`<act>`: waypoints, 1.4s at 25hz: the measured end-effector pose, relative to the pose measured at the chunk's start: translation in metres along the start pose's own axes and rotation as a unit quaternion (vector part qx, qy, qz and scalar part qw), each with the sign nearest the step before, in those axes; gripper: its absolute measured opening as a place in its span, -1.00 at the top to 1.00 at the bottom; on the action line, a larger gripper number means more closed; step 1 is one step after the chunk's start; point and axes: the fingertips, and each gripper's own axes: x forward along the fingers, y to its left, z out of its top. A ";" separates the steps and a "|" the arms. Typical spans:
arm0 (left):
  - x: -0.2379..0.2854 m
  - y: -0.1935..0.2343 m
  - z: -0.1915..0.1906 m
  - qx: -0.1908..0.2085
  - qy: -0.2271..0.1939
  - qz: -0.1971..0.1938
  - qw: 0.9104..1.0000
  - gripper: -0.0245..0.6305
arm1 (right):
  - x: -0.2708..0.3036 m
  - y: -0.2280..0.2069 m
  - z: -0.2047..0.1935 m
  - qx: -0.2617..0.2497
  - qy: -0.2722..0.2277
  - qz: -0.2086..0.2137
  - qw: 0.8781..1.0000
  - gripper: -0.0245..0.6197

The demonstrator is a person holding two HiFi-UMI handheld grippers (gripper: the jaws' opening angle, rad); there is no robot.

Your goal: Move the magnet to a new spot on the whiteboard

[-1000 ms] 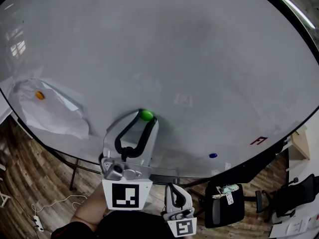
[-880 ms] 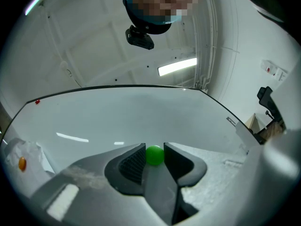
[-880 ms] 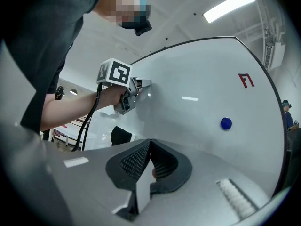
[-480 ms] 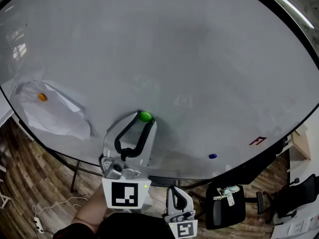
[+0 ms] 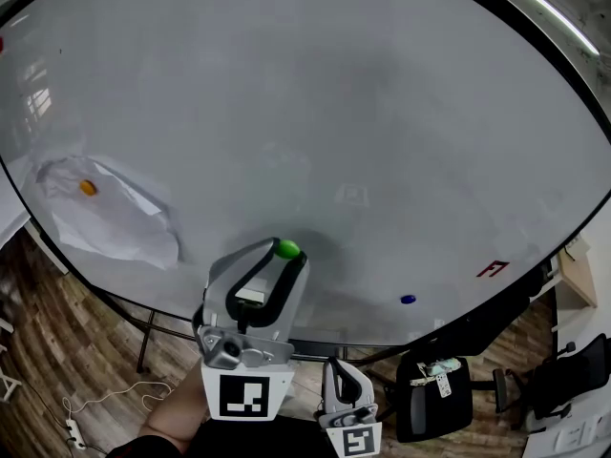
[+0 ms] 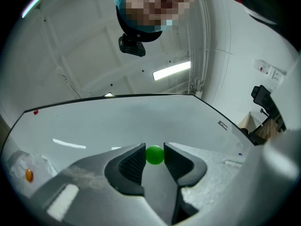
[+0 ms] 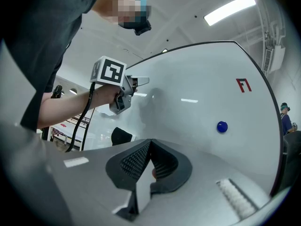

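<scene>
A small green round magnet (image 5: 286, 249) sits on the large whiteboard (image 5: 382, 113), low and left of centre. My left gripper (image 5: 285, 253) reaches up to the board and is shut on the magnet; in the left gripper view the green magnet (image 6: 154, 155) is pinched between the two dark ribbed pads (image 6: 132, 164). My right gripper (image 5: 336, 368) hangs low below the board's bottom edge, away from the magnet. Its jaws are shut with nothing between them (image 7: 149, 144).
A blue magnet (image 5: 408, 300) sticks at the board's lower right near a red mark (image 5: 495, 269). An orange magnet (image 5: 88, 188) pins a crumpled white sheet (image 5: 105, 219) at the left. A black office chair (image 5: 434, 394) stands on the wooden floor below.
The left gripper has moved the green magnet down and slightly right across the board. The right gripper has hardly moved.
</scene>
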 end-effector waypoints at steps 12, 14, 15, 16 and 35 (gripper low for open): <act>-0.046 0.005 -0.003 -0.020 0.024 -0.001 1.000 0.53 | -0.002 0.013 0.006 -0.008 -0.006 0.015 1.000 0.92; -0.055 0.004 -0.006 -0.023 0.032 -0.003 0.999 0.53 | -0.002 0.019 0.008 -0.011 -0.008 0.021 1.000 0.92; -0.060 0.003 -0.008 -0.025 0.036 -0.004 0.999 0.53 | -0.001 0.022 0.010 -0.013 -0.010 0.024 1.000 0.92; -0.064 0.003 -0.009 -0.027 0.039 -0.004 0.999 0.53 | -0.001 0.024 0.013 -0.015 -0.014 0.026 0.999 0.92; -0.131 -0.016 -0.037 -0.065 0.076 -0.025 0.995 0.53 | -0.001 0.046 0.027 -0.023 -0.030 0.042 0.998 0.92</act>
